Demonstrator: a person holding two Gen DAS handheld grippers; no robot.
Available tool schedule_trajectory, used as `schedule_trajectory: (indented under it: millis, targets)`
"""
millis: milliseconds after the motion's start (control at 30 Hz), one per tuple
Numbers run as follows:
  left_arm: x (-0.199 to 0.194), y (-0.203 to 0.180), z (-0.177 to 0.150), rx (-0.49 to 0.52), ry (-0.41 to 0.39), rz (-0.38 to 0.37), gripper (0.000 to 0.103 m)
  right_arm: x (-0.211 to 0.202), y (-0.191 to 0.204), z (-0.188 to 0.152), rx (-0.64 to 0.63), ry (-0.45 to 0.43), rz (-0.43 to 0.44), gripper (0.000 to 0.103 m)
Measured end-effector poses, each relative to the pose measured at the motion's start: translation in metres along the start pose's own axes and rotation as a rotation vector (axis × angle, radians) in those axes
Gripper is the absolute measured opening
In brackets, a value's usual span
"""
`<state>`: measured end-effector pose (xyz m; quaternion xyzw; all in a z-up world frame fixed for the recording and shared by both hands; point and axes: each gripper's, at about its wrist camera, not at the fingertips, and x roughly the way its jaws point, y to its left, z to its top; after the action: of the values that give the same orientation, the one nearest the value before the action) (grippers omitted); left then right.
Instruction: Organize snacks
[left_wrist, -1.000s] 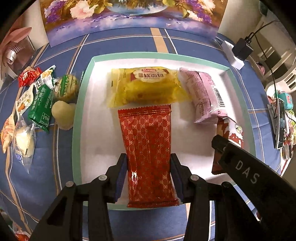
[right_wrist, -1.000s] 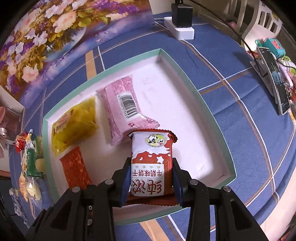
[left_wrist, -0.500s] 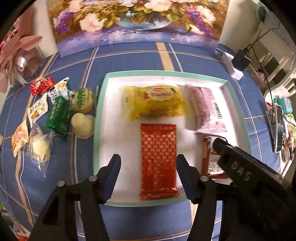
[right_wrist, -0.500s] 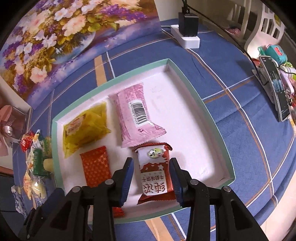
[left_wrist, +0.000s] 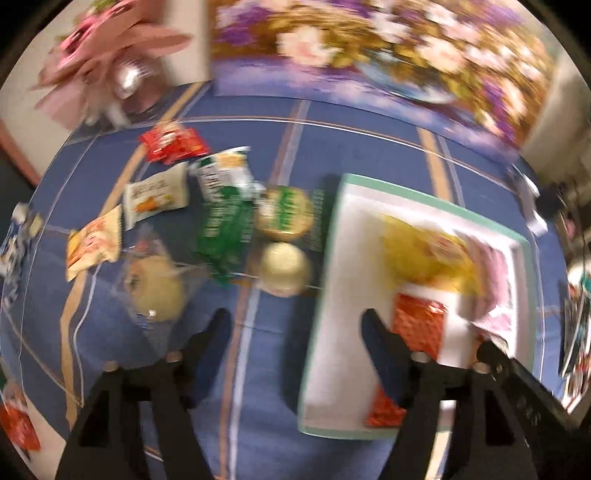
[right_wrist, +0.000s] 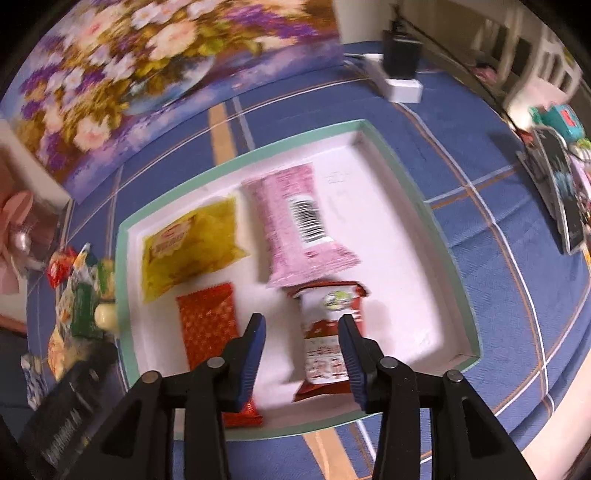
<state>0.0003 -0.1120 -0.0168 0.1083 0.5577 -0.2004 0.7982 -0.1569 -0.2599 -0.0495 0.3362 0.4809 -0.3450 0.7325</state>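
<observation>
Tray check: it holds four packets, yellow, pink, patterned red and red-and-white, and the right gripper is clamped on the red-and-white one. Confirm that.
Not quite. The tray does hold the yellow packet, pink packet, patterned red packet and red-and-white packet, but the right gripper is not clamped: its jaws have just been opening and stand clear of the packet's sides. The right wrist view shows this.

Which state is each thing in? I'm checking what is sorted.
Left tool: open, empty, jaws just opening.
Right tool: open, jaws just opening, red-and-white biscuit pack lying loose between them.
White tray with green rim: holds four packs.
Red patterned foil pack: flat in tray.
Yellow pack: in tray.
Pink pack: in tray.
Green pack: outside tray, on cloth.
</observation>
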Motion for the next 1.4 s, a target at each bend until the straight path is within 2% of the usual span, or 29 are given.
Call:
schedule_trajectory:
  millis: [33,133,200,300,367,400,467,900,1200,1400]
  targets:
    - [0.001,0.008,0.003,-0.022,0.003,0.002,0.078,0.0,0.005,-0.001,-0.017,-0.002,0.004,0.058]
    - [0.005,0.03,0.009,-0.084,0.005,0.024,0.079,0.001,0.024,-0.006,-0.078,-0.007,0.015,0.062]
    - [0.006,0.046,0.012,-0.117,-0.001,0.057,0.087,0.002,0.032,-0.009,-0.102,-0.012,0.023,0.067]
    - [0.009,0.063,0.015,-0.141,-0.006,0.088,0.088,0.003,0.042,-0.013,-0.128,-0.024,0.042,0.077]
    - [0.01,0.073,0.017,-0.154,-0.009,0.106,0.088,0.003,0.046,-0.014,-0.134,-0.031,0.063,0.09]
    - [0.012,0.079,0.018,-0.163,-0.01,0.116,0.089,0.004,0.047,-0.015,-0.131,-0.033,0.076,0.093]
    - [0.012,0.087,0.019,-0.18,-0.016,0.121,0.096,0.004,0.05,-0.016,-0.13,-0.035,0.098,0.103]
    - [0.007,0.126,0.024,-0.242,-0.039,0.117,0.097,0.0,0.058,-0.014,-0.107,-0.076,0.168,0.103]
    - [0.001,0.157,0.03,-0.254,-0.034,0.093,0.097,-0.007,0.094,-0.018,-0.175,-0.115,0.243,0.103]
    - [0.01,0.184,0.031,-0.339,-0.002,0.078,0.097,-0.017,0.126,-0.02,-0.236,-0.16,0.282,0.103]
